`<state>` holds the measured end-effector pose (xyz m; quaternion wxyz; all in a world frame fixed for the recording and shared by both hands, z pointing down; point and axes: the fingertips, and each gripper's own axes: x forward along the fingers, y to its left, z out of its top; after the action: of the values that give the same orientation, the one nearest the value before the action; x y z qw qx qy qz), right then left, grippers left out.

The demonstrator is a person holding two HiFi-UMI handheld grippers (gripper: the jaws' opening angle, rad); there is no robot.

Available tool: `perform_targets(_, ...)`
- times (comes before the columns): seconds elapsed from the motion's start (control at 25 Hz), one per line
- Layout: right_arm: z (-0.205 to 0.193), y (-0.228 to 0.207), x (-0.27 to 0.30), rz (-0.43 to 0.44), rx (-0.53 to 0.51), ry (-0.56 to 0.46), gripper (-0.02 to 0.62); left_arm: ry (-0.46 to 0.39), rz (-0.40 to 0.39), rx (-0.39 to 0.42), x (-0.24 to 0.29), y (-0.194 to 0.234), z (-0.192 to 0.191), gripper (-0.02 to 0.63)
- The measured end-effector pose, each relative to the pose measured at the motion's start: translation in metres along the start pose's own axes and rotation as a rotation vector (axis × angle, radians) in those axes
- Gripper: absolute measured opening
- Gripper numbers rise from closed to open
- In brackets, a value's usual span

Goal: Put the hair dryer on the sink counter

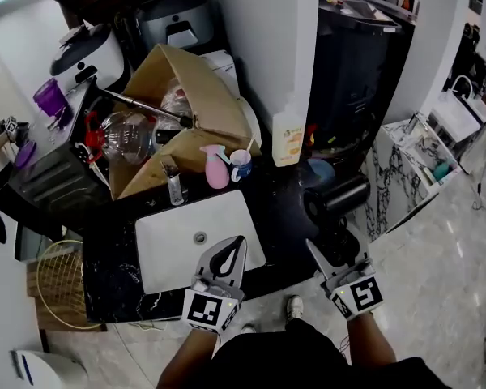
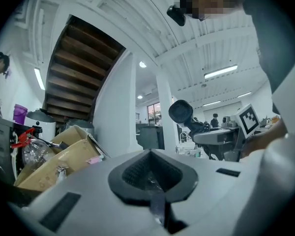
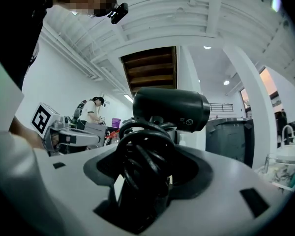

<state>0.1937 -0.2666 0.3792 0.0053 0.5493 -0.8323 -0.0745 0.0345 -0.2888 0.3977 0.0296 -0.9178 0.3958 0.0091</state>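
Observation:
The black hair dryer (image 1: 338, 199) hangs over the right end of the black marble sink counter (image 1: 282, 211), barrel pointing right. My right gripper (image 1: 330, 245) is shut on its handle, which has the black cord wound round it. In the right gripper view the dryer's barrel (image 3: 173, 107) stands above the jaws and the coiled cord fills them (image 3: 142, 166). My left gripper (image 1: 236, 244) is shut with nothing in it, held over the front edge of the white basin (image 1: 182, 237). The left gripper view shows its closed pads (image 2: 150, 173) and the dryer (image 2: 182, 113) off to the right.
A cardboard box (image 1: 196, 96) of clutter, a pink spray bottle (image 1: 216, 169), a mug (image 1: 240, 164) and the faucet (image 1: 174, 186) line the counter's back. A white pillar (image 1: 267, 47) with a cream bottle (image 1: 287, 140) and a black bin (image 1: 360, 71) stand behind. A wire basket (image 1: 61, 284) sits lower left.

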Motion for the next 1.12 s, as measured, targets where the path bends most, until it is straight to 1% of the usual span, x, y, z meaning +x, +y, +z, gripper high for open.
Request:
perform_targets(0.12,-0.007,-0.022,0.014,0.037,0.000,0.006,0.276,0.025,0.055,0.005,0.010,0.006,-0.007,-0.003)
perform_targets(0.28,-0.023,-0.037,0.035,0.090,0.018,0.023,0.276,0.037,0.140,0.010,0.020,0.022,-0.014,-0.003)
perform_targets(0.4,-0.033,-0.052,0.046,0.119,0.036,0.046,0.278,0.017,0.155,-0.015,0.031,0.016,-0.017,-0.003)
perform_targets(0.52,-0.043,-0.066,0.057,0.136,0.065,0.063,0.278,0.029,0.167,-0.006,0.041,0.010,-0.020,-0.003)
perform_targets(0.6,-0.049,-0.073,0.063,0.151,0.069,0.075,0.278,0.046,0.194,0.000,0.045,0.009,-0.021,-0.002)
perform_targets(0.68,-0.055,-0.079,0.069,0.173,0.064,0.088,0.278,0.064,0.227,-0.012,0.049,0.010,-0.022,-0.002)
perform_targets(0.8,-0.067,-0.082,0.077,0.203,0.054,0.117,0.278,0.062,0.269,-0.021,0.051,0.016,-0.024,-0.002)
perform_targets(0.96,-0.087,-0.084,0.085,0.198,0.051,0.170,0.278,0.097,0.256,-0.035,0.055,0.021,-0.037,-0.003)
perform_targets(1.12,-0.102,-0.085,0.096,0.182,0.058,0.221,0.278,0.086,0.255,-0.041,0.051,0.034,-0.042,-0.003)
